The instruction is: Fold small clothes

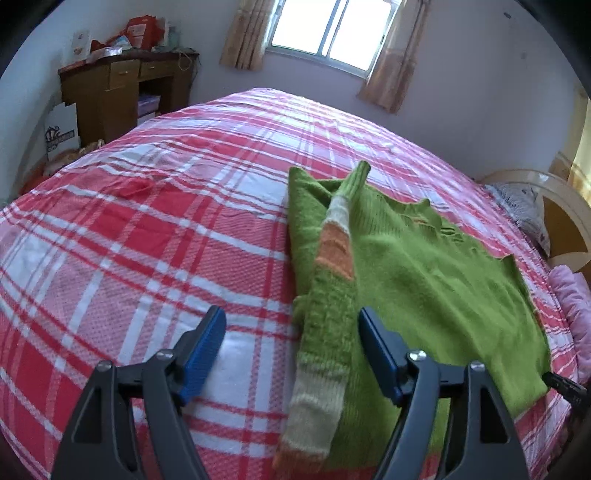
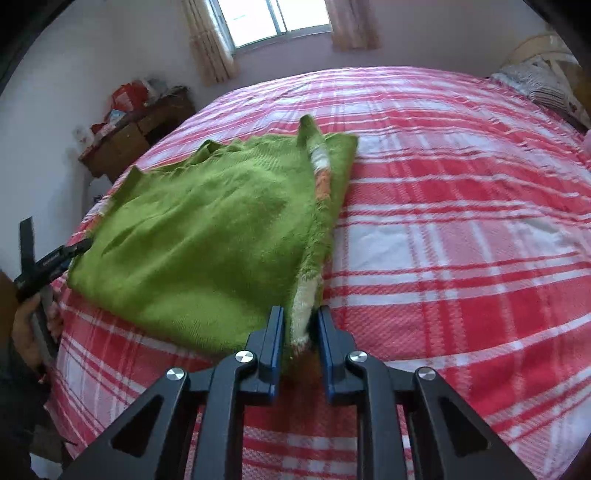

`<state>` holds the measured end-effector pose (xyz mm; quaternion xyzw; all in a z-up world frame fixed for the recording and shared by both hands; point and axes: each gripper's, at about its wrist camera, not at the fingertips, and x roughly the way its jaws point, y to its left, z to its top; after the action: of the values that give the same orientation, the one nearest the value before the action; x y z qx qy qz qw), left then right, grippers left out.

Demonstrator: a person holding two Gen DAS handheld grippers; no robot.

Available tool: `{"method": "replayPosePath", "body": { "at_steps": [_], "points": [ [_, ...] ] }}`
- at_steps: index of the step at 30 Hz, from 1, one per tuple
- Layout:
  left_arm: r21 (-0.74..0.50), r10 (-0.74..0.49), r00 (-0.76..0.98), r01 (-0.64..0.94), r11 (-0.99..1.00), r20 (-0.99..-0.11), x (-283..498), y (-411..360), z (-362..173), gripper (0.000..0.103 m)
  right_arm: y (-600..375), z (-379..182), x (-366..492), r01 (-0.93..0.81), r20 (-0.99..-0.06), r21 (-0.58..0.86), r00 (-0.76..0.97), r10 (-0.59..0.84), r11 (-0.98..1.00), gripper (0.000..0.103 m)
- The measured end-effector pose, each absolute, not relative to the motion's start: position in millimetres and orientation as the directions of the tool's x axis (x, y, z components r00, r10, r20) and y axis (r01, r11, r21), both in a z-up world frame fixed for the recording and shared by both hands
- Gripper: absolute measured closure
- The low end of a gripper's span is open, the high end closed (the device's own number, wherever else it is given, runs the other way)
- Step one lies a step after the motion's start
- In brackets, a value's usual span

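Sweater [image 1: 424, 266] half-folded on the bed [image 1: 147, 229]; final folds remain. My left gripper [image 1: 291, 350] gapes empty beside it, while my right gripper [image 2: 301, 332] pinches its sleeve [image 2: 304, 314].

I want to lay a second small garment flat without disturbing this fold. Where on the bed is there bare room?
The plaid bedspread is bare between the green sweater and the wooden desk, and on toward the window. It is crowded along the sweater's striped sleeve and by the pillows at the headboard.

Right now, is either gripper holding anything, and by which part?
The right gripper pinches the green sweater's striped sleeve near its cuff. The left gripper holds nothing.
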<state>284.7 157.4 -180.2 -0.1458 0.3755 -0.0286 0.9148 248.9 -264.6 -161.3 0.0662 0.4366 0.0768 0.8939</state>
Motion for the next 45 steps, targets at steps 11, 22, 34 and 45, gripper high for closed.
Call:
{"method": "replayPosePath", "body": {
  "at_steps": [11,22,34,45],
  "points": [
    [-0.221,-0.111,0.703,-0.067,0.973,-0.702,286.2,149.0,-182.1,0.022,-172.9,-123.3,311.9,-0.277,-0.738,0.065,0.633,0.233,0.959,0.048],
    [-0.273,-0.133,0.73,-0.076,0.959,-0.67,267.7,160.6,-186.0,0.022,-112.0,-145.5,308.3,-0.353,-0.77,0.016,0.592,0.236,0.935,0.046],
    [-0.283,-0.128,0.742,-0.086,0.955,-0.658,265.0,161.1,-186.0,0.023,-66.4,-172.0,371.3,-0.356,-0.788,0.114,0.536,0.303,0.928,0.041],
    [-0.332,-0.159,0.763,-0.076,0.94,-0.626,260.6,168.5,-186.4,0.022,-55.1,-173.4,423.4,-0.304,-0.832,-0.017,0.533,0.156,0.952,0.041]
  ]
}}
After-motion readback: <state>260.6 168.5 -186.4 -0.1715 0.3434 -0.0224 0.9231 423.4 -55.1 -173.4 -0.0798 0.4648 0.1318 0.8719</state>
